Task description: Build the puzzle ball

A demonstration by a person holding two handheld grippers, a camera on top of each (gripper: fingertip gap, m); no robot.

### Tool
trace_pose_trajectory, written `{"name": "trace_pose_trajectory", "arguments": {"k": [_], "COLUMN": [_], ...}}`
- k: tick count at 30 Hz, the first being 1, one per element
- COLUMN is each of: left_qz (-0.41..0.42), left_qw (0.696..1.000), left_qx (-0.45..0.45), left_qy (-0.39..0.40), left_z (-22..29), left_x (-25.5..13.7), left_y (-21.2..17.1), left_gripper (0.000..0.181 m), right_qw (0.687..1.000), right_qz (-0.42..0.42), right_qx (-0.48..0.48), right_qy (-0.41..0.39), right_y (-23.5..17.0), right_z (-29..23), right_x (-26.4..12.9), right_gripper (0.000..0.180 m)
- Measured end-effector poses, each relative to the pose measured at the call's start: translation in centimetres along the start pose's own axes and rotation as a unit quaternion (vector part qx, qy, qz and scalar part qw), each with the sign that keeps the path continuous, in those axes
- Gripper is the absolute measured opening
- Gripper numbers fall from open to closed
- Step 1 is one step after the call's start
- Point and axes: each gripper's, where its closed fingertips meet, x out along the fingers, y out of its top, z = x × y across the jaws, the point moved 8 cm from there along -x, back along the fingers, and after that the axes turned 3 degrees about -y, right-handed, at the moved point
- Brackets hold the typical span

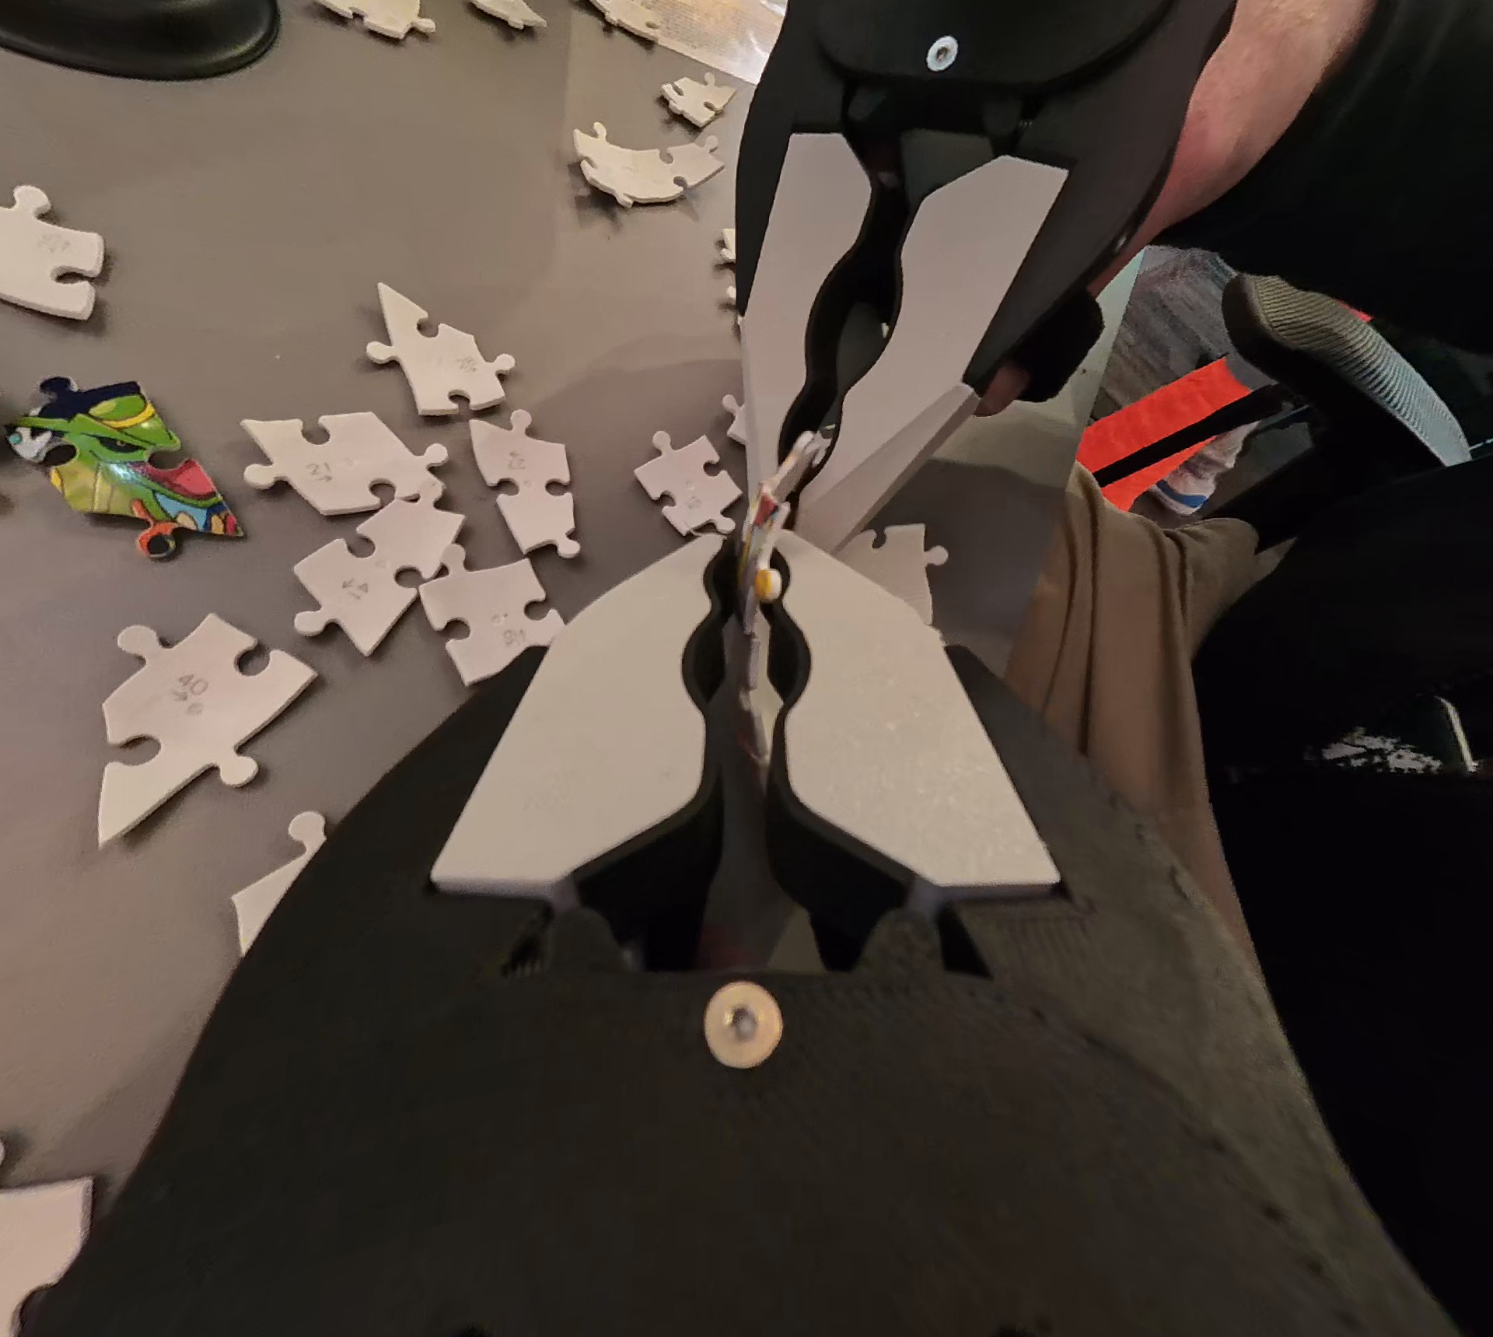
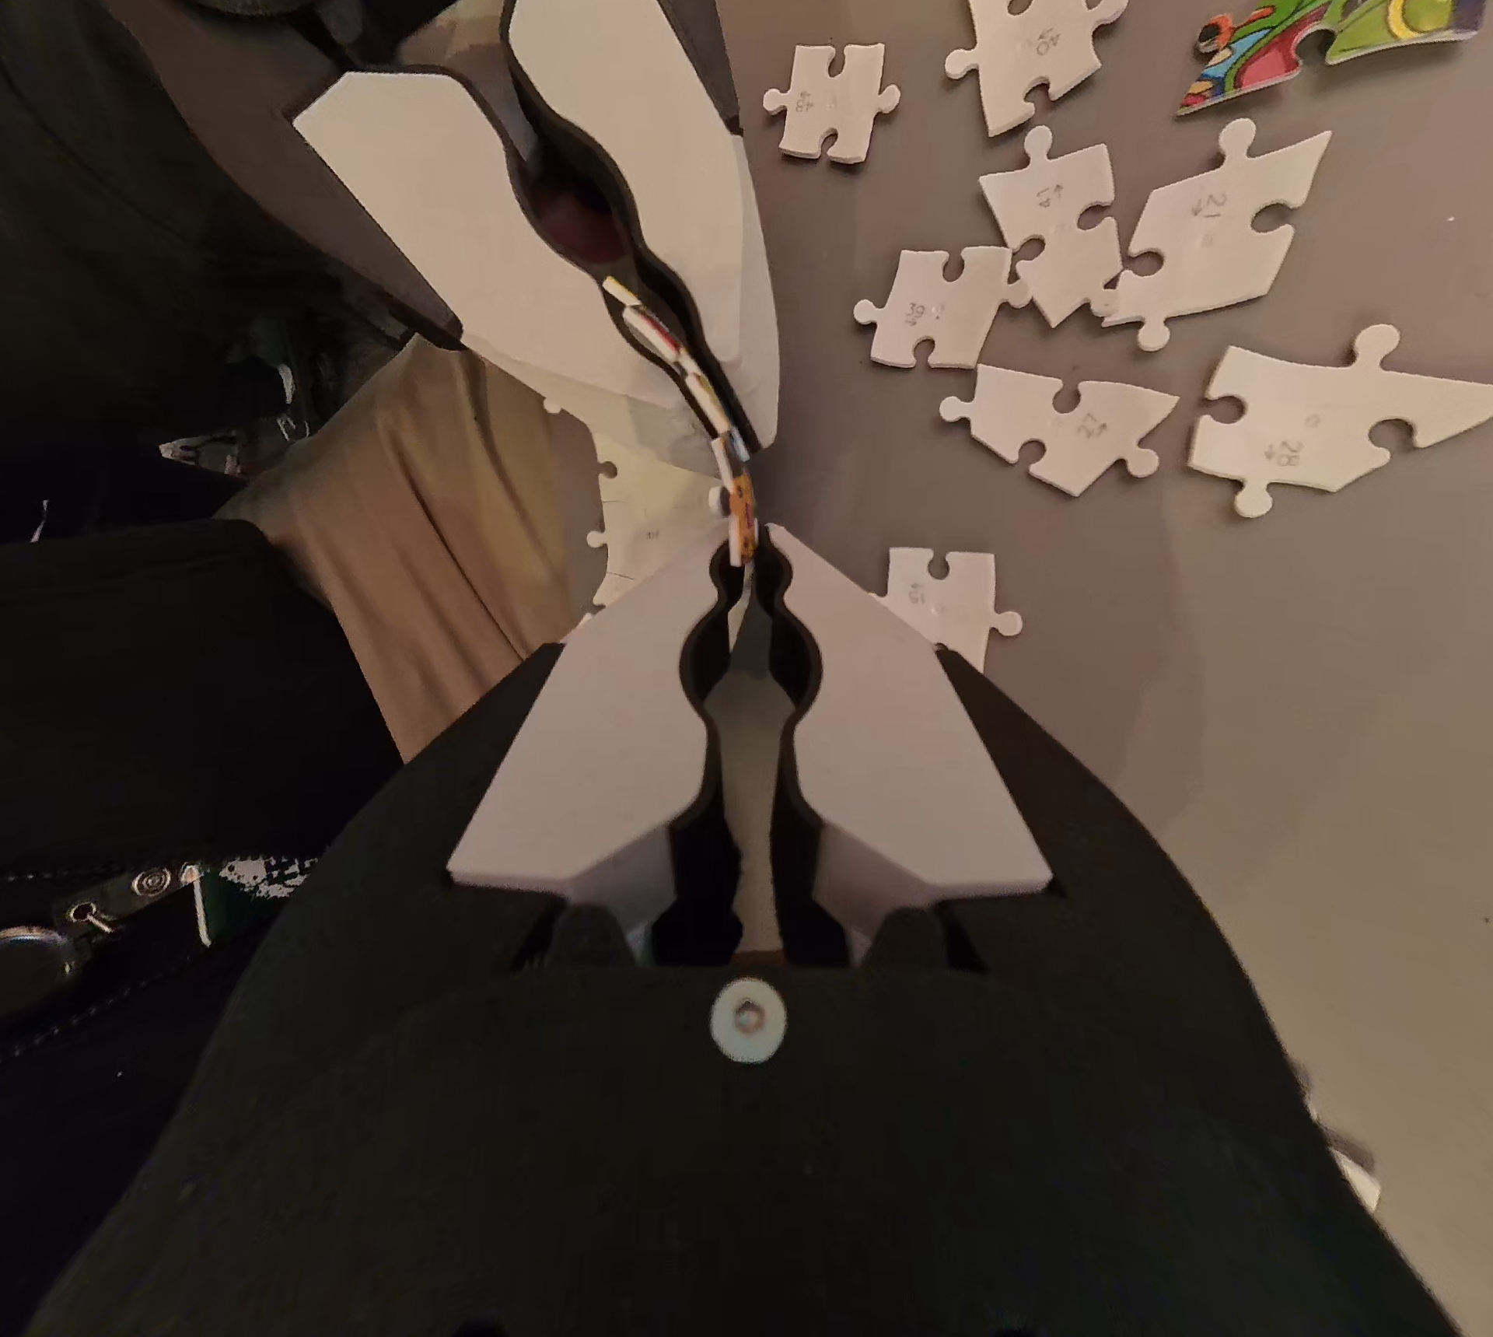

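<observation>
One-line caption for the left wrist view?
Both grippers pinch edge-on puzzle pieces together above face-down white pieces on a grey table.

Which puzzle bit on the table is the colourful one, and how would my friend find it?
Start at the grey table covered with white puzzle pieces lying blank side up. Look to the far edge of that scatter, away from the two grippers. The colourful piece lies there: it alone shows a bright green, red and blue picture.
</observation>
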Motion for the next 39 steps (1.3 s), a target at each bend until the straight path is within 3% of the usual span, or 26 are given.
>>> {"name": "trace_pose_trajectory", "arguments": {"k": [11,15,34,39], "left_qz": [-0.009,-0.003,-0.017,-0.007], "left_qw": [1.0,1.0,0.999,0.999], "left_qx": [0.01,0.013,0.043,0.042], "left_qy": [0.005,0.005,0.026,0.022], "left_z": [0.1,0.1,0.2,0.2], "left_x": [0.0,0.1,0.3,0.2], "left_y": [-0.1,0.0,-0.3,0.0], "left_gripper": [0.005,0.005,0.005,0.019], "right_qw": [0.999,0.997,0.997,0.997], "right_qz": [0.036,0.06,0.072,0.071], "right_qx": [-0.01,-0.035,0.012,-0.006], "right_qy": [-0.006,-0.019,-0.005,-0.012], "right_y": [0.1,0.4,0.0,-0.2], "right_z": [0.2,0.0,0.3,0.1], "right_x": [-1.0,-1.7,-1.1,-0.9], "right_gripper": [0.007,0.002,0.0,0.0]}}
